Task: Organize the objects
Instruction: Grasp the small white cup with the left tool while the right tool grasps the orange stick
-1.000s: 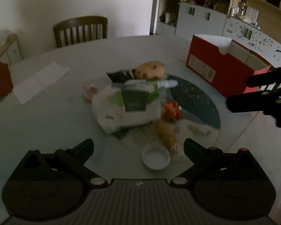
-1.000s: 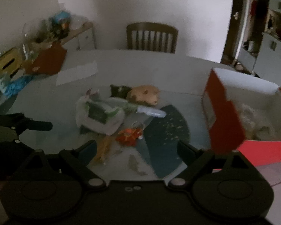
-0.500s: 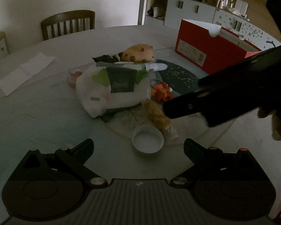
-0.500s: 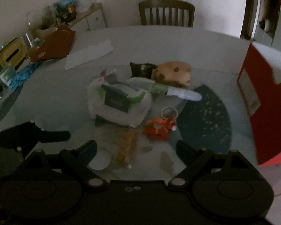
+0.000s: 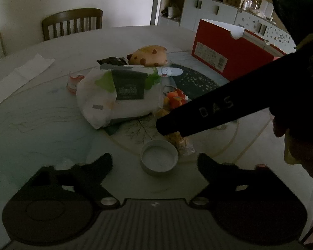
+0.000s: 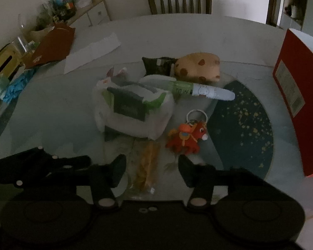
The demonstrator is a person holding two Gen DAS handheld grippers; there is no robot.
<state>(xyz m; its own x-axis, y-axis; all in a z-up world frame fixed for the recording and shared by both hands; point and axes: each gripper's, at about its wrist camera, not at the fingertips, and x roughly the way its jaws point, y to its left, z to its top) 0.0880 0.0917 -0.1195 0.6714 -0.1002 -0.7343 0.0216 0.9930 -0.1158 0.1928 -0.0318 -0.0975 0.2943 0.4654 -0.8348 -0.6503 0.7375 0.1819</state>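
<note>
White plastic bag (image 6: pixel 133 114) with green and dark print lies slumped at centre of the round table (image 6: pixel 177 33). A green-and-white tube (image 6: pixel 198 89) rests across its far side, beside a tan spotted plush (image 6: pixel 198 67) and a dark packet (image 6: pixel 156 64). Red plush keychain (image 6: pixel 186 138) lies right of the bag. Clear packet of yellow snacks (image 6: pixel 146 166) and white lid (image 5: pixel 159 158) lie nearest. Red box (image 5: pixel 229 52) stands at right

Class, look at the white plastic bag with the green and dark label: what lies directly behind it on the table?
Behind the white plastic bag lie a green-and-white tube, a dark packet and a tan spotted plush. The bag hides the tube's left end.
</note>
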